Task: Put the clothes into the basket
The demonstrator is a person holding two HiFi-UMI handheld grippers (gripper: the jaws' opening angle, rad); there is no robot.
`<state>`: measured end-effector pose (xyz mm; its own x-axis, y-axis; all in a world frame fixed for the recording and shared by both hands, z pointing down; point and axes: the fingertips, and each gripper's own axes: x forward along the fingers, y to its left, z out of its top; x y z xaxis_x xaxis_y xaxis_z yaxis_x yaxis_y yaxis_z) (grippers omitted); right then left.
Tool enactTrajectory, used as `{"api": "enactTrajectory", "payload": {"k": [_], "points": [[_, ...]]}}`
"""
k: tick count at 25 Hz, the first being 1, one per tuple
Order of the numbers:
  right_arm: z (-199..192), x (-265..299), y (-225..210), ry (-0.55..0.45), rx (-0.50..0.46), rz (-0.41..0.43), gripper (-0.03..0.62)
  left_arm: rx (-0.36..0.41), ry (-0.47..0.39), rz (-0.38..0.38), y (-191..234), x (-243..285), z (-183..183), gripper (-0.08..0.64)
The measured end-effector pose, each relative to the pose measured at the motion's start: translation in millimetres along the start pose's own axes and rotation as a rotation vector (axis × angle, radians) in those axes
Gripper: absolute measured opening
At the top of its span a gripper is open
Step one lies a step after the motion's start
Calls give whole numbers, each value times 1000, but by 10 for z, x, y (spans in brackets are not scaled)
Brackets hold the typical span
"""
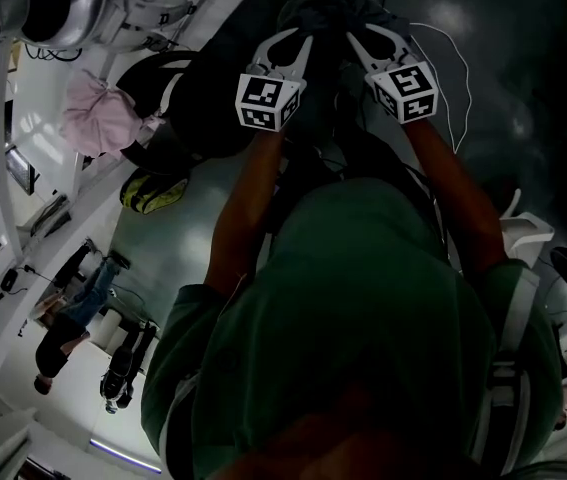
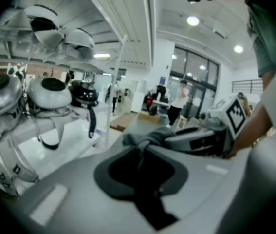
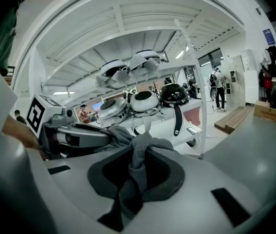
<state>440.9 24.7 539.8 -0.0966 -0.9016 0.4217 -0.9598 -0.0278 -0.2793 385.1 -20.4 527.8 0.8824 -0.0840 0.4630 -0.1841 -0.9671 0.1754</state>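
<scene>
Head view, from the far left: white helmets [image 1: 51, 6], then a pink cloth [image 1: 103, 118] lying against a dark rounded shape [image 1: 198, 118] I cannot identify. Right of that, the left gripper [image 1: 301, 40] reaches forward off the person's bare forearm [image 1: 248, 198], its jaws clamped on a bunched dark grey garment [image 1: 328, 10]. Just beside it, the right gripper [image 1: 365, 36] has its jaws pinched on the same garment, so the cloth is held between the two. Left gripper view and right gripper view agree: grey fabric is squeezed in each pair of jaws, and a strip of it runs back toward the camera. Further right, a white cable [image 1: 458, 68] lies on the dark floor [image 1: 523, 88].
</scene>
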Motion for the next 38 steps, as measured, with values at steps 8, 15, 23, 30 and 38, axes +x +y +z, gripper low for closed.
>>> {"api": "enactTrajectory", "payload": {"k": [8,15,23,30,38], "points": [[-324,234,-42,141,44,39,55,19,127,30,81,125,-328,57],[-151,303,-148,115,23,30,54,23,86,86,277,14,-232,60],[-162,274,-131,110,17,20,54,23,52,132,426,-235,-167,58],[-129,319,177,112,-19,55,54,3,16,185,530,-618,-168,60],[58,532,794,100,-91,111,54,-26,-37,275,886,-1312,-227,58]]}}
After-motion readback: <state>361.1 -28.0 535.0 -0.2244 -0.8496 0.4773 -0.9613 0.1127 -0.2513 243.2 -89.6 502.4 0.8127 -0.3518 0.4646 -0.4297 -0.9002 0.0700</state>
